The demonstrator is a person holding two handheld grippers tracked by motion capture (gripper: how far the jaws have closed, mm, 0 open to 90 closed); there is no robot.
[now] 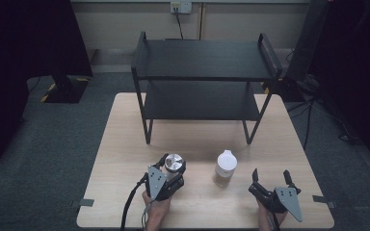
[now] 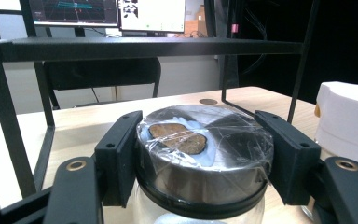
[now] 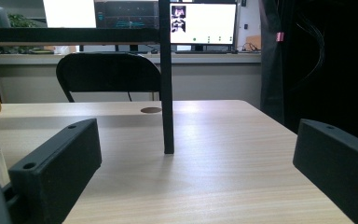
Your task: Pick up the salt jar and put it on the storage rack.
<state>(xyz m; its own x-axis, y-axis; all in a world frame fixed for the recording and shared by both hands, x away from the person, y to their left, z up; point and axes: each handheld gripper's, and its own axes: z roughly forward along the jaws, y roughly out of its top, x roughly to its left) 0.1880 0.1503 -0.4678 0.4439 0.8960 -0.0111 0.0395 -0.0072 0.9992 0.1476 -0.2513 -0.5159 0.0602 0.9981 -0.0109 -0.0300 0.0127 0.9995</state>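
black two-tier shelf rack (image 1: 204, 60), white-capped bottle (image 1: 225, 167), wooden table (image 1: 120, 144)

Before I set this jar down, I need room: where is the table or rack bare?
Both rack shelves are bare, as is the table left of the jar and right of the rack's front leg. It's crowded between the jar and the white-lidded bottle.

A lab or office: monitors (image 3: 203, 23) on a desk at 12 o'clock, a black chair (image 3: 108, 74), grey carpet (image 1: 53, 144).

No readable text, labels or brands (monitor screens too blurred)
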